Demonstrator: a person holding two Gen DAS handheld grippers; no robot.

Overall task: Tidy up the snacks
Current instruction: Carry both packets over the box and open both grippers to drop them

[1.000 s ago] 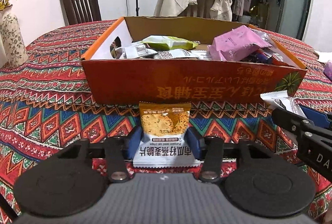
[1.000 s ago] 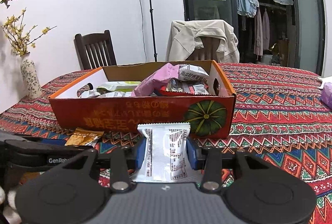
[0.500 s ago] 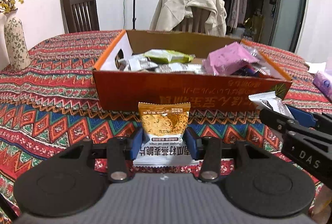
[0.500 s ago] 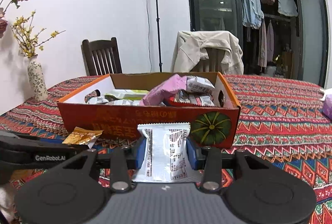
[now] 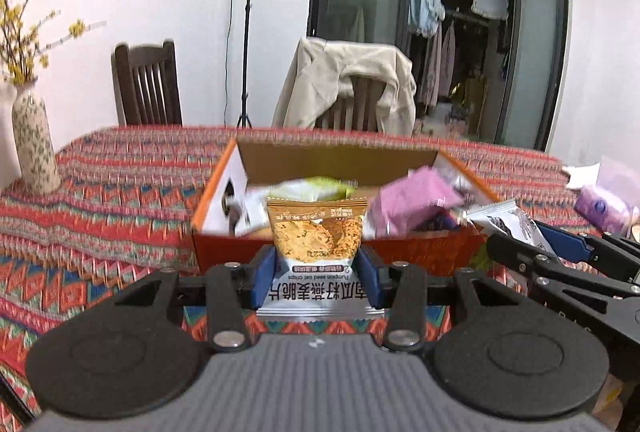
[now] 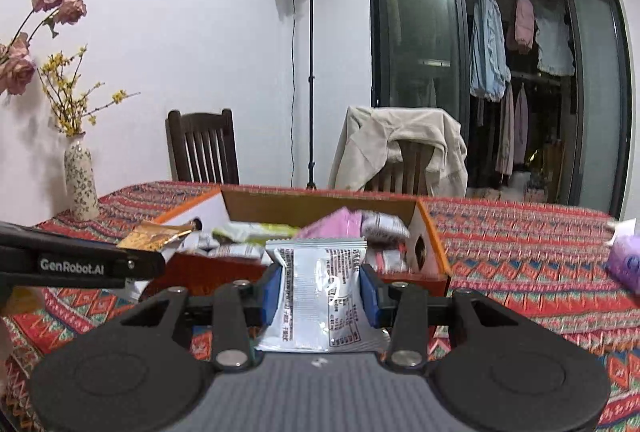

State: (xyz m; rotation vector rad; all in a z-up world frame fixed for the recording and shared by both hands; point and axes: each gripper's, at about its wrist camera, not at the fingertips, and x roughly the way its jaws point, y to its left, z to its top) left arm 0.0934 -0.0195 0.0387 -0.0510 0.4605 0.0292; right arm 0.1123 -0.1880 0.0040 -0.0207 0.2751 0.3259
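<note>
While the box (image 5: 420,258) at mid-frame already held several snacks, two remained outside: the left gripper (image 5: 316,274) clamped an orange packet (image 5: 316,236) and the right gripper (image 6: 320,290) a silver packet (image 6: 322,296), both before its near wall.

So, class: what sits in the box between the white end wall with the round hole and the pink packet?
In the left wrist view, a yellow-green packet lies between the end wall and the pink packet.
</note>
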